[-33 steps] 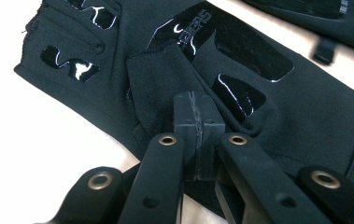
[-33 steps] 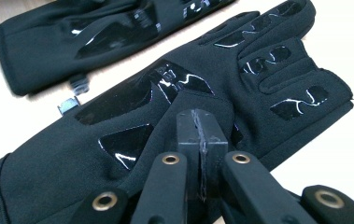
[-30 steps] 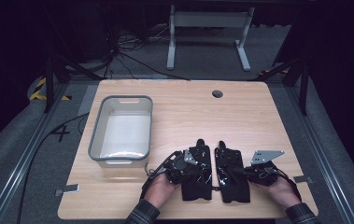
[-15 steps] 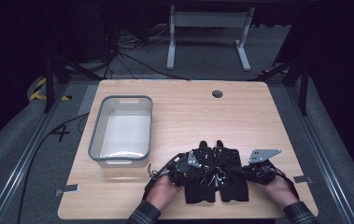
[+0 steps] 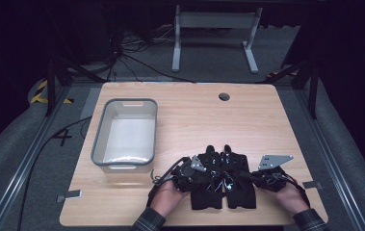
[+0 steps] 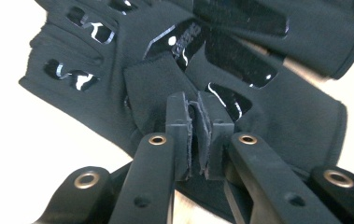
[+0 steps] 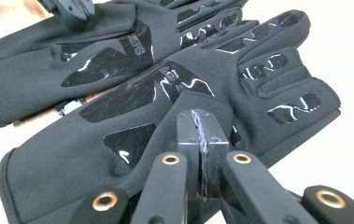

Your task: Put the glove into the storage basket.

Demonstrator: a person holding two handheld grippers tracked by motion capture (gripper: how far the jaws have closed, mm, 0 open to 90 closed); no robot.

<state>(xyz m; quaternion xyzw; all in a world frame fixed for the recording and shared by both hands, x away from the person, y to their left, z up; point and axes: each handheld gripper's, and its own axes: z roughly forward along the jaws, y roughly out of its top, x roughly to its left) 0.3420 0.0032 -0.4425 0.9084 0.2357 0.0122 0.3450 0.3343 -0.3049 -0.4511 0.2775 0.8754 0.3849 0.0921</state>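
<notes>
A wooden table (image 5: pixel 189 113) stands on grey carpet (image 5: pixel 21 159) in a dark room.

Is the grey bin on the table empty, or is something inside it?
Empty. In the high view the grey bin shows only its bare pale floor. Both black gloves lie outside it on the table, near the person's hands.

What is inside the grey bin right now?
The bin beside the gloves looks empty: its pale floor is bare in the high view. The strip of floor just behind the near wall is hidden by the rim, so something small and flat there cannot be ruled out.
</notes>
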